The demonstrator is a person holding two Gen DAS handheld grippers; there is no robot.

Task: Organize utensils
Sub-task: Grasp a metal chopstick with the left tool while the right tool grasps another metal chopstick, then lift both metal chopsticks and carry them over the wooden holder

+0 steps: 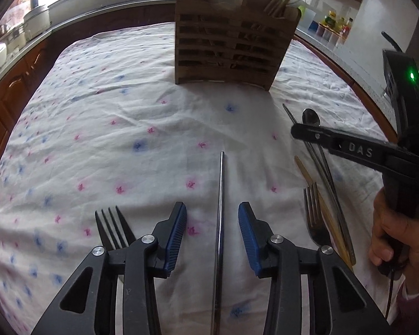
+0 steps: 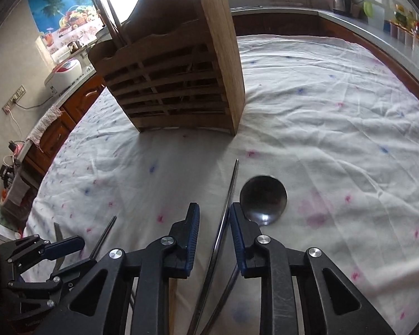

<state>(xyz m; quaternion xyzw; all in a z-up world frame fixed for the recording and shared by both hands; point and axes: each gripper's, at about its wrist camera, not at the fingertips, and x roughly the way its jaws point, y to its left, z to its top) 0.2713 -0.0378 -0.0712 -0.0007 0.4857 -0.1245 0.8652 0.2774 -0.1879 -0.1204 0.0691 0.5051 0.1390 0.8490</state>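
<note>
Pickup step: each released tool straddles one metal chopstick, left tool, right tool; next, clench, lift toward the wooden holder.

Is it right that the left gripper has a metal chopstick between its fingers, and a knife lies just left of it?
Not quite. The left wrist view shows a fork, not a knife, left of the left gripper. The metal chopstick does lie between its fingers.

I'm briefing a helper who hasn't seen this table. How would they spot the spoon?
Start at the wooden utensil holder on the flowered tablecloth. Nearer the camera, beside the right gripper, lies the spoon. Its round dark bowl sets it apart from the thin straight metal chopstick alongside.
</note>
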